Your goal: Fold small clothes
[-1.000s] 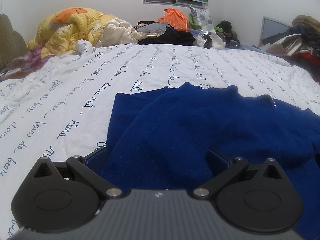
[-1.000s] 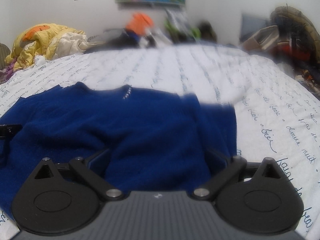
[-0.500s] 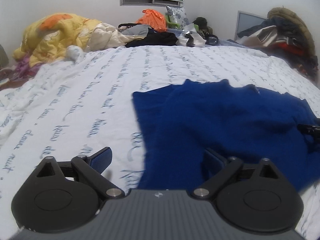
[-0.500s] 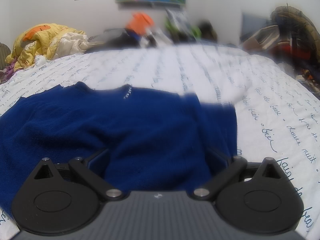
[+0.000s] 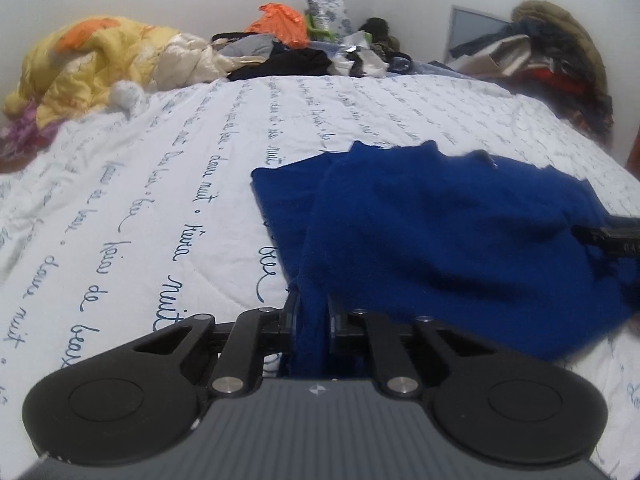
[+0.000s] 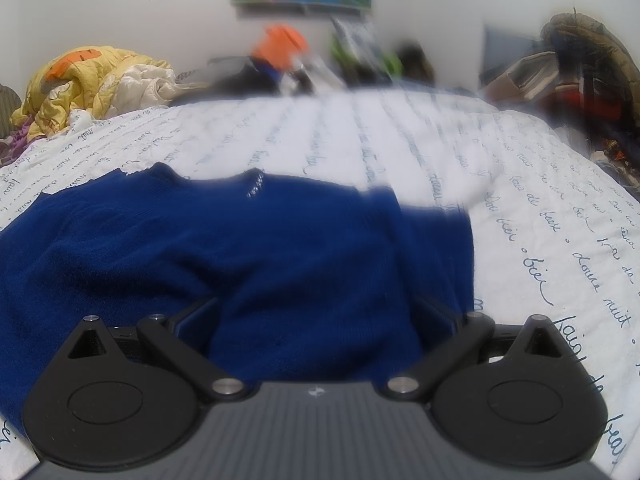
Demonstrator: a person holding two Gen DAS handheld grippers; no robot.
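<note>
The left gripper (image 5: 311, 312) fingers are closing on the near-left edge of the dark blue knitted sweater (image 5: 452, 236), pinched between them; the right gripper (image 6: 316, 312) fingers stand wide, sweater lying between, on the white script-printed bed quilt (image 5: 168, 184)

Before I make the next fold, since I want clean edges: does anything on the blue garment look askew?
Yes. The blue garment lies rumpled, its far edge wavy. The left gripper is closing on a bunched near edge, while the right gripper stands open over the cloth.
</note>
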